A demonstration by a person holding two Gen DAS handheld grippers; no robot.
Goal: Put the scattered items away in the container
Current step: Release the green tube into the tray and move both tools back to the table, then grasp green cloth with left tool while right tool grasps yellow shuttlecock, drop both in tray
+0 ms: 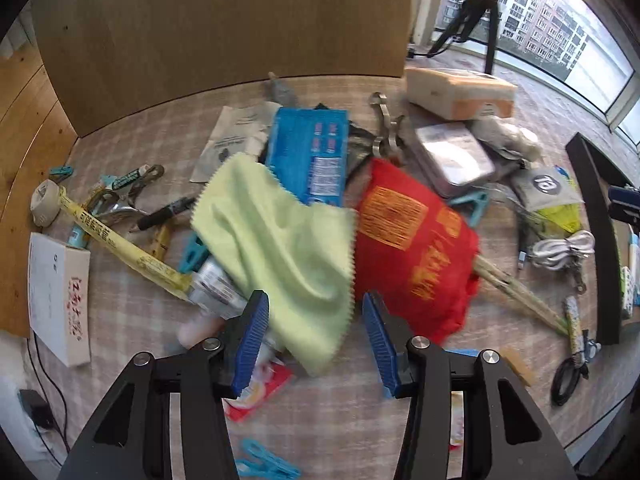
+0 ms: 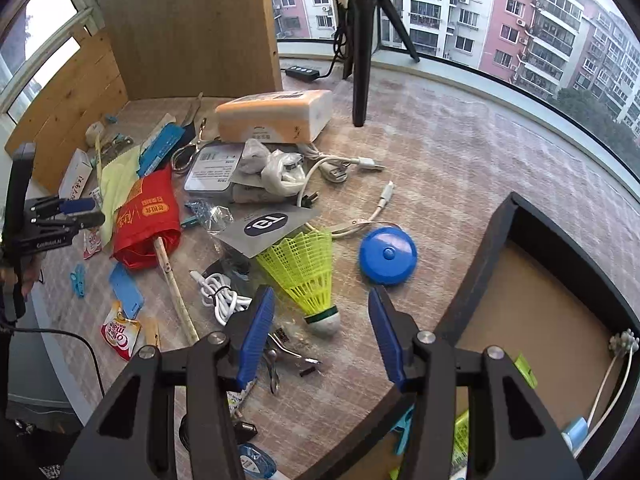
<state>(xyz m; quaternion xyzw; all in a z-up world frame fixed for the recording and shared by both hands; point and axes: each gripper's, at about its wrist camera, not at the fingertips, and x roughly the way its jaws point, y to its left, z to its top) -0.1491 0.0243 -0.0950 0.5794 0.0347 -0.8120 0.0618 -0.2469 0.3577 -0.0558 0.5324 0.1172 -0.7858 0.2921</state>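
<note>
My left gripper (image 1: 316, 322) hangs open over a pale green cloth (image 1: 276, 240); the cloth's lower edge lies between the blue pads (image 1: 256, 320), which do not press it. A red bag (image 1: 412, 248) lies just right of the cloth. My right gripper (image 2: 322, 316) is open above a yellow shuttlecock (image 2: 300, 264), whose white cork end sits between the fingertips, untouched. A round blue tape measure (image 2: 387, 255) lies beside it. The black-walled container (image 2: 496, 248) stands at the right with several items inside. The left gripper (image 2: 76, 210) also shows at the far left of the right wrist view.
The checked table carries a blue packet (image 1: 308, 152), a tissue box (image 2: 276, 114), a metal tin (image 1: 452, 156), white cables (image 2: 224, 296), scissors (image 1: 572, 344), clips and sachets. A wooden board (image 1: 224, 24) stands at the back, a tripod (image 2: 360, 40) near the window.
</note>
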